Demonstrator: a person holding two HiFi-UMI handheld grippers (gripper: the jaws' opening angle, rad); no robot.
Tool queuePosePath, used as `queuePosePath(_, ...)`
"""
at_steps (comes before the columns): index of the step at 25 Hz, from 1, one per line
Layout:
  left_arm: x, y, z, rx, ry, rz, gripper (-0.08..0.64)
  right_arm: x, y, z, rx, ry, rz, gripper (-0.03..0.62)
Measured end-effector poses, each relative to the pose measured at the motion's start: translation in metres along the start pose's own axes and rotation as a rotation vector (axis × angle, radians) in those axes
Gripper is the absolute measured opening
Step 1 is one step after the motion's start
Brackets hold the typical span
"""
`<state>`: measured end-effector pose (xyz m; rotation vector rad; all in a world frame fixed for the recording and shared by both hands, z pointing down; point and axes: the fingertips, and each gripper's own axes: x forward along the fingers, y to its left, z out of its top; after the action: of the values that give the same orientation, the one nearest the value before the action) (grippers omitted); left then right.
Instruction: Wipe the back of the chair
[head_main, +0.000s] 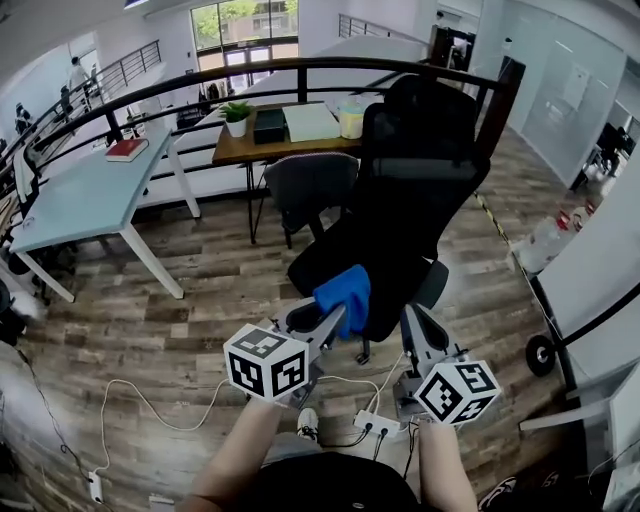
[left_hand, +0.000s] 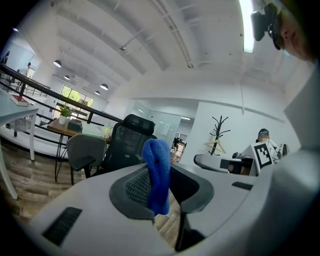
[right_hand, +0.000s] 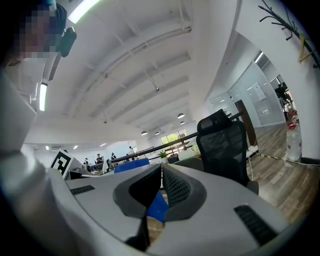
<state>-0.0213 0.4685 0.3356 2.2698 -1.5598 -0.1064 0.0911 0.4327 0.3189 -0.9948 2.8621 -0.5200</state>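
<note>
Bright, even; daylight from windows (head_main: 245, 30), ceiling strip light (left_hand: 246, 27); fisheye edges dark (vignetted); foreground soft.

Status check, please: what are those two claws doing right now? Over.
Left gripper shut on blue cloth. Right gripper shut, empty. Black chair ahead, cloth apparently not yet touching. Nothing in between.

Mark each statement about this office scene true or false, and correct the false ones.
1. The left gripper is shut on a soft blue cloth. True.
2. The right gripper also grips a cloth. False: its jaws are together with nothing between them.
3. A small green potted plant stands on the brown wooden desk beyond the black mesh office chair. True.
4. The flat red book lies on that chair's seat. False: it lies on the pale rectangular table at the left.
</note>
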Motion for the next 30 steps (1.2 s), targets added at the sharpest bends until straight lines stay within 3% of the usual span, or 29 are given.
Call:
queuePosePath(9, 0.027, 0.068, 0.031, 0.002, 0.008, -0.048, 0.095, 0.071, -0.002, 0.003, -0.008, -0.015, -0.048, 0.031)
queuePosePath(18, 0.055, 0.093, 0.035, -0.042, 0.033, -0.091, 0.094, 0.106, -0.021, 0.010, -0.011, -0.003, -0.092, 0.031)
queuePosePath(30, 0.167, 0.129, 0.068, 0.001, 0.070, -0.130, 0.094, 0.179, -0.104, 0.039, -0.006, -0.024, -0.114, 0.031)
